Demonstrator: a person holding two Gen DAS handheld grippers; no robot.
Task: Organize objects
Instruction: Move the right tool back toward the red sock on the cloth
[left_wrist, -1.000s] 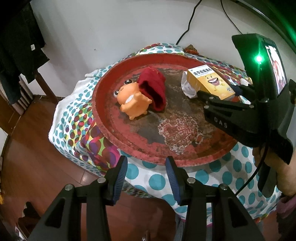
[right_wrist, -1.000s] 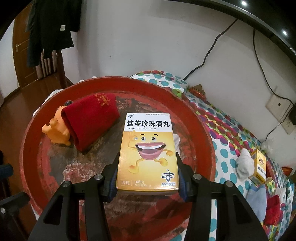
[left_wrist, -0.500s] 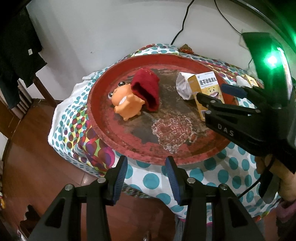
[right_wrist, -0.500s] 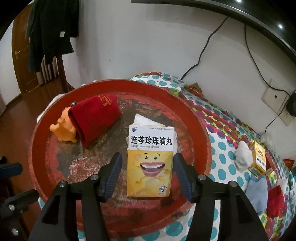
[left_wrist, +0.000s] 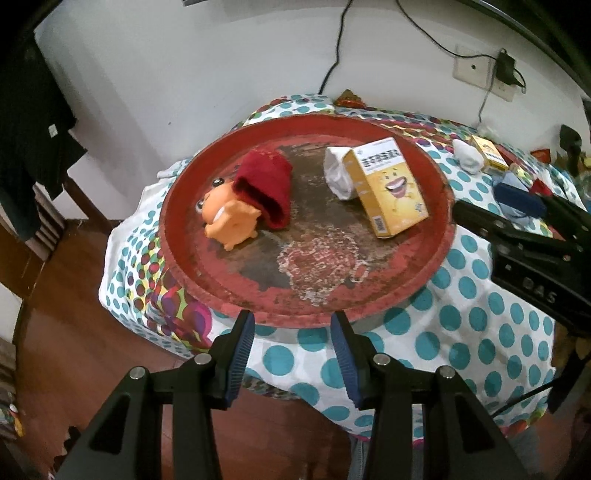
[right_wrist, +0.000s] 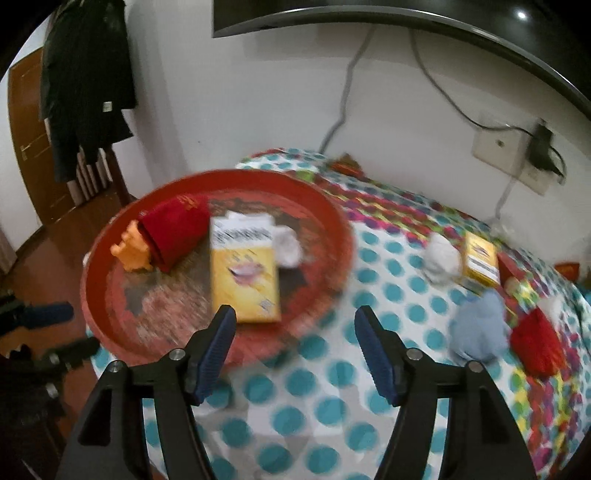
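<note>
Released, yellow box (left_wrist: 388, 186) now rests on red tray (left_wrist: 439, 236); right gripper (right_wrist: 295, 345) jaws just opened, empty. Next: fetch cloths beyond tray.

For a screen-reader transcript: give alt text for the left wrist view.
A round red tray on a polka-dot tablecloth holds a yellow medicine box leaning on a white cloth, plus an orange toy pig partly covered by a red cloth. The empty left gripper hovers at the near rim; the right gripper, also empty, shows at right.
</note>
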